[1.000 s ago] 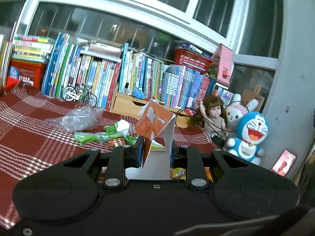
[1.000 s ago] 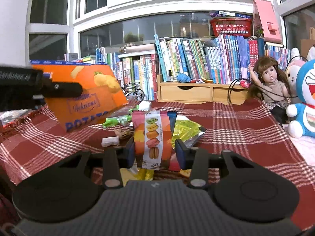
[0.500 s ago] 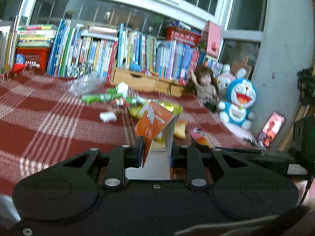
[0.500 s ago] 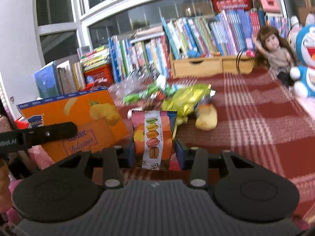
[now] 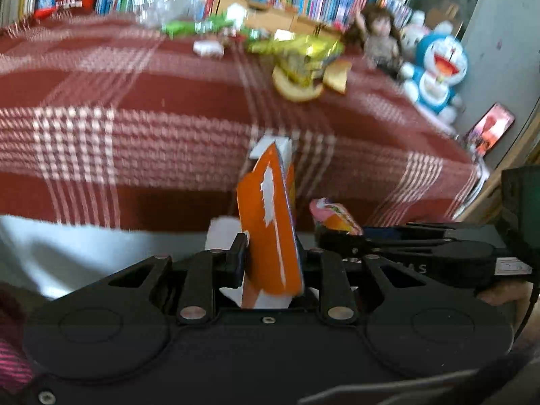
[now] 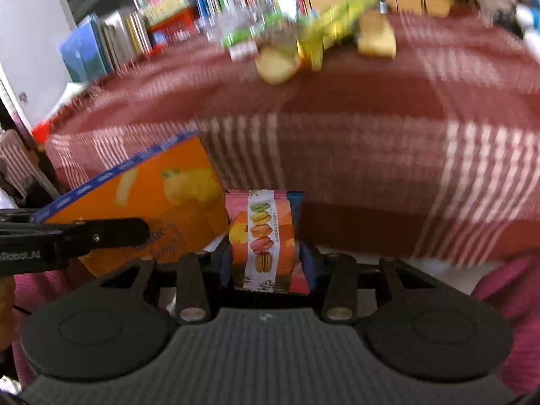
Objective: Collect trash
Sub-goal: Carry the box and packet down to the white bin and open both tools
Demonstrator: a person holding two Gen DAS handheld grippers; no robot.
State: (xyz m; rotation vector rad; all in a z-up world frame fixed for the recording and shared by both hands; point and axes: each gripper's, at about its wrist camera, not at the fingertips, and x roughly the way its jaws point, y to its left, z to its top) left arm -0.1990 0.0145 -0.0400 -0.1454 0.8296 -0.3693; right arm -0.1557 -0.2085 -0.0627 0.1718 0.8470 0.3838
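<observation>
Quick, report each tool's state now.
Left tool: shut on the orange snack box.
Right tool: shut on the macaron packet.

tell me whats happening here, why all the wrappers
A person is clearing trash off a bed or table covered in a red checked cloth, with a gripper in each hand. The left gripper is shut on an orange snack box; the right gripper is shut on a macaron packet. Both are at the cloth's near edge. More wrappers lie farther back, not yet collected.
</observation>
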